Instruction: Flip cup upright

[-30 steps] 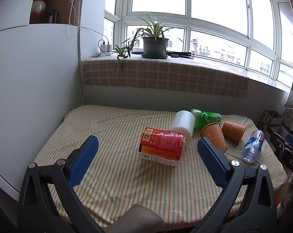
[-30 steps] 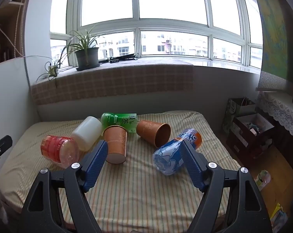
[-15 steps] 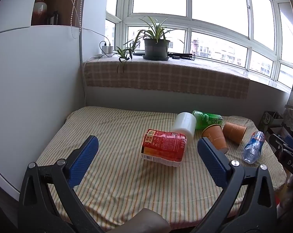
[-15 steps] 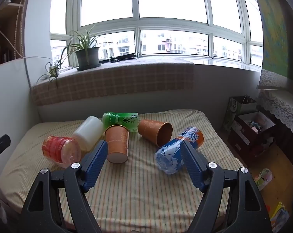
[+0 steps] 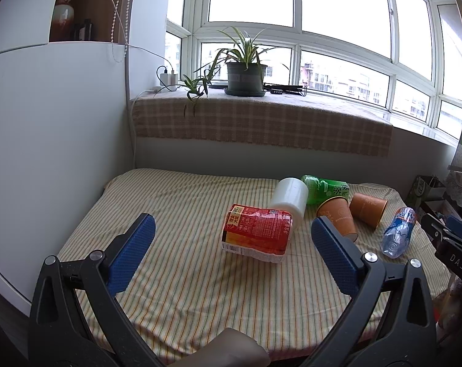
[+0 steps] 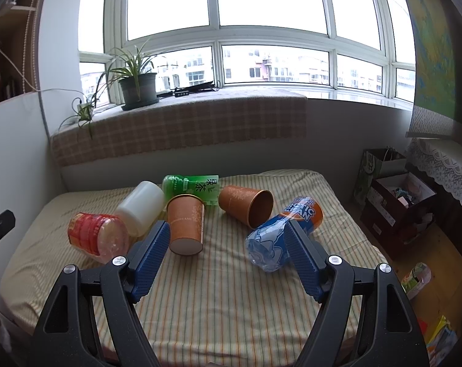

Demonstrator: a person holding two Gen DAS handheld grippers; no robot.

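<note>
2 orange paper cups lie on their sides on the striped bedspread (image 6: 218, 293). The nearer cup (image 6: 185, 225) points its closed base at the right claw (image 6: 226, 255) and sits just ahead of that claw's left pad (image 6: 152, 255), its rim pressed against the green tea bottle (image 6: 194, 186). The farther cup (image 6: 246, 204) lies ahead of the claw's middle, open mouth turned toward it, beside the crushed blue water bottle (image 6: 279, 234) that rests in front of the right pad. Left of the nearer cup lie a white jar (image 6: 140, 206) and a red-labelled container (image 6: 96, 237).

Both claws are spread wide and pinch nothing. The left claw (image 5: 231, 253) hovers before the red-labelled container, with the cups beyond its right pad.

The step in hand looks like the approach: no cup is touched yet. Which cup is meant cannot be told. The next move probably calls for the right claw to advance and drop, straddle one cup's wall across its width, close gently so the paper does not buckle, then lift and rotate it base-down
</note>
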